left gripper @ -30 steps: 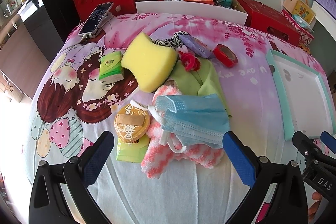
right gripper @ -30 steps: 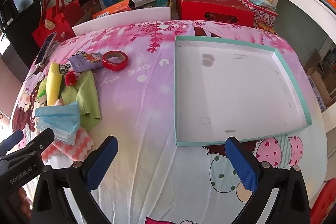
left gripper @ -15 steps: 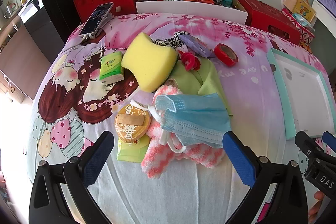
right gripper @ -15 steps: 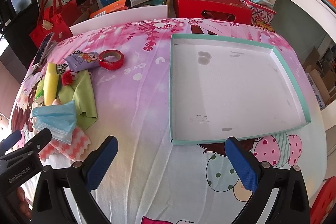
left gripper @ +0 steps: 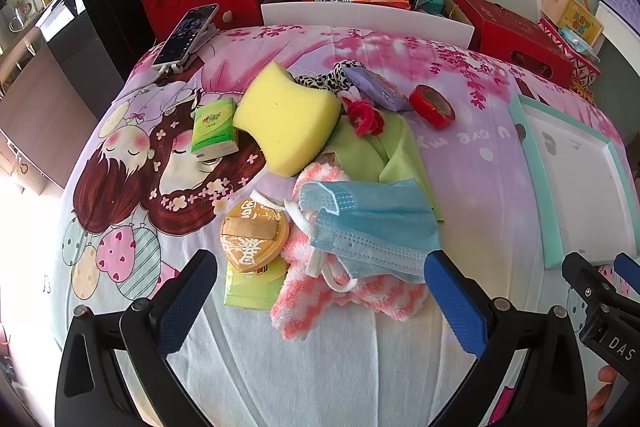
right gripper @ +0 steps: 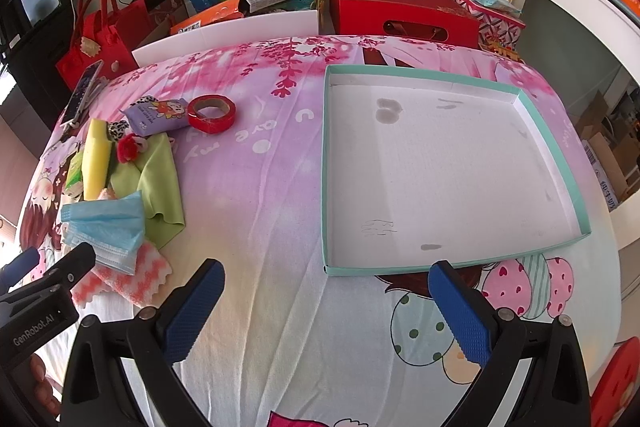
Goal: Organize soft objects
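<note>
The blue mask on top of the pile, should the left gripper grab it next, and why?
Probably yes: ease the left gripper forward and down onto the mask. It lies on top of the pile, right ahead between the open jaws, nothing is held yet, and the tray has nothing in it.

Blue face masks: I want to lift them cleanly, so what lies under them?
Under the blue face masks lie a pink-and-white fuzzy cloth and a green cloth's edge. Anything beneath those is covered.
</note>
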Demonstrator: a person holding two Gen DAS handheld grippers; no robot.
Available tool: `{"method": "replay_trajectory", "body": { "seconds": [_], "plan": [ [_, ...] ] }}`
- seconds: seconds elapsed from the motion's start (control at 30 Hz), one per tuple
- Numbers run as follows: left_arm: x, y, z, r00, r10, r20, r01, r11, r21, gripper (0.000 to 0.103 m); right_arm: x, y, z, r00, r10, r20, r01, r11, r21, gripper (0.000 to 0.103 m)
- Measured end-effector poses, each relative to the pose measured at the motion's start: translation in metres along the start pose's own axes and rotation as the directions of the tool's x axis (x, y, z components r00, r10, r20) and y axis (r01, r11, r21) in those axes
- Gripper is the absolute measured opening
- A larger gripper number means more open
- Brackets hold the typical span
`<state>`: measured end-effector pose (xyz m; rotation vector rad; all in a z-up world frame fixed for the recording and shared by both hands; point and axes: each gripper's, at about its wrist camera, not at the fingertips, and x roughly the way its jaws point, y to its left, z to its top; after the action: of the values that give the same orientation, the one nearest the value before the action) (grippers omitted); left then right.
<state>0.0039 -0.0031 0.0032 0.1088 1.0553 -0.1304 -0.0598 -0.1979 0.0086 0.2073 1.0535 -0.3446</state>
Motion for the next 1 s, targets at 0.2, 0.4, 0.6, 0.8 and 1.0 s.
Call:
{"method": "replay_trajectory", "body": {
  "seconds": [0.2,0.4,0.6,0.8,1.0],
  "plan": [
    [0.0,0.0,0.0,1.0,0.0,0.0,0.0,1.0,0.001,0.103,0.0,0.0,0.0,1.0,-0.001,0.0,0.001,1.0,0.0,0.103],
    [0.0,0.0,0.0,1.0,0.0,0.0,0.0,1.0,0.0,0.103,0.0,0.0,0.0,1.0,-0.002,0.001,0.002,1.0,-0.001,0.103],
    [0.0,0.0,0.0,1.0,-0.001,0.0,0.001,1.0,0.0,0.103,0.0,0.0,0.0,1.0,-0.003,0.001,0.003,1.0,0.0,0.103],
    [-0.01,0.018,0.006,0.999,0.003,0.041,0.0,0.998,-0.055,0.103,-0.004,0.003,0.001,1.0,-0.002,0.02,0.002,1.0,-0.005,0.103],
    [-0.013,0.051,0.012,0.996,0.05,0.074,-0.038,0.988,-0.15,0.103,-0.009,0.025,0.013,0.993,0.094,0.074,-0.093,0.995,-0.02,0.103]
  ]
}}
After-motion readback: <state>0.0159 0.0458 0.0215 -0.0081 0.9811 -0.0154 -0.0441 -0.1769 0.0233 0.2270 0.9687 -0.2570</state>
